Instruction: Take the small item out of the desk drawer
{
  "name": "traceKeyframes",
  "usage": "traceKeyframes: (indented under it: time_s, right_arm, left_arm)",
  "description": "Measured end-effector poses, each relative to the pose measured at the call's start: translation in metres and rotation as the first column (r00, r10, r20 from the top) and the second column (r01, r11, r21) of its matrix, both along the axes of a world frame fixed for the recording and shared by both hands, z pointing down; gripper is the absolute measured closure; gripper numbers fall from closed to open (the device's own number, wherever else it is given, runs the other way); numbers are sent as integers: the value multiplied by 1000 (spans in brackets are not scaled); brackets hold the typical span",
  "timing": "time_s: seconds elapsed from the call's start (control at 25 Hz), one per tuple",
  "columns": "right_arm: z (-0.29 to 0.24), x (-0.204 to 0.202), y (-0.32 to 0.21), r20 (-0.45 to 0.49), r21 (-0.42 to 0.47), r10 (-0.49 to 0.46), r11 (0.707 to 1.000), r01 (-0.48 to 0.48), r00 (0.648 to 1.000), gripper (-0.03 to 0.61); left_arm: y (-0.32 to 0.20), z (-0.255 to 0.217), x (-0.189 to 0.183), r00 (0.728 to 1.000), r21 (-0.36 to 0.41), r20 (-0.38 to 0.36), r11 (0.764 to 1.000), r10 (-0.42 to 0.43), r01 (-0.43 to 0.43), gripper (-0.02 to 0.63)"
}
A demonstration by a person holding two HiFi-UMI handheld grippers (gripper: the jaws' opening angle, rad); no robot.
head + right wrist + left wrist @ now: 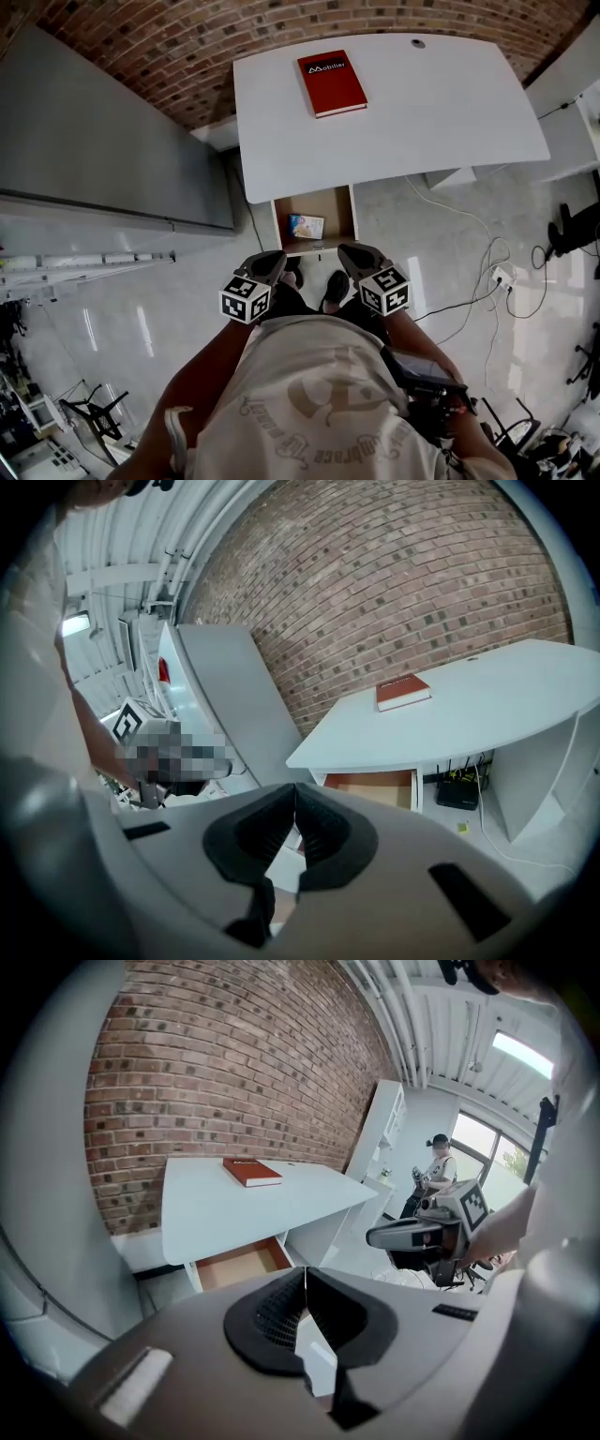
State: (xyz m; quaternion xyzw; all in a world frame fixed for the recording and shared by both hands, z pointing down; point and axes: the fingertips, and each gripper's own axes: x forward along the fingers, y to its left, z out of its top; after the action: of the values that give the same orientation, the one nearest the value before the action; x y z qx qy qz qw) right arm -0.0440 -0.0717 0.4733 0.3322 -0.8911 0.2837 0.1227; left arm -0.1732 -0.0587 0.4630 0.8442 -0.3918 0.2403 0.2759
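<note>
Wooden drawer point(339, 212) open, small item point(306, 226) inside; left gripper point(277, 257), right gripper point(345, 250) jaws clenched, empty.

Straight ahead of your left gripper point(274, 258) and right gripper point(349, 251) a white desk point(422, 103) stands against a red brick wall point(169, 66) that runs on past both its ends. Left of the left gripper stands a tall grey panel point(103, 141). Below both tools the floor point(141, 319) is pale and glossy, and white cables point(469, 272) trail off right of the right gripper. Further that way, past a white shelf unit point(384, 1138), daylight comes through windows point(478, 1143), with white beams point(422, 1016) overhead.
</note>
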Motion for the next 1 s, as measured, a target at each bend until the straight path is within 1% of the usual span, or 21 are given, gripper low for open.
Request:
traceKeyframes:
  time_s: [0.24,0.4,0.72,0.84,1.0]
  right_arm:
    - [9,6,-1,-13,-28,66,997,-66,998,572]
    - [17,12,3,-16,-47,107,993,-108,994,572]
    - [39,18,18,-18,-90,156,984,-157,988,572]
    - [45,17,22,-15,-103,166,981,-167,986,572]
    - [51,23,21,-12,-101,188,977,-188,982,572]
  left_arm:
    - [-10,16,1,995,-28,38,996,87,-86,606]
    - [-15,32,6,986,-44,75,988,149,-146,606]
    - [-22,57,9,967,-67,143,977,211,-203,604]
    - [-18,65,10,962,-89,150,972,229,-217,604]
    - [-16,74,17,960,-108,128,966,248,-235,603]
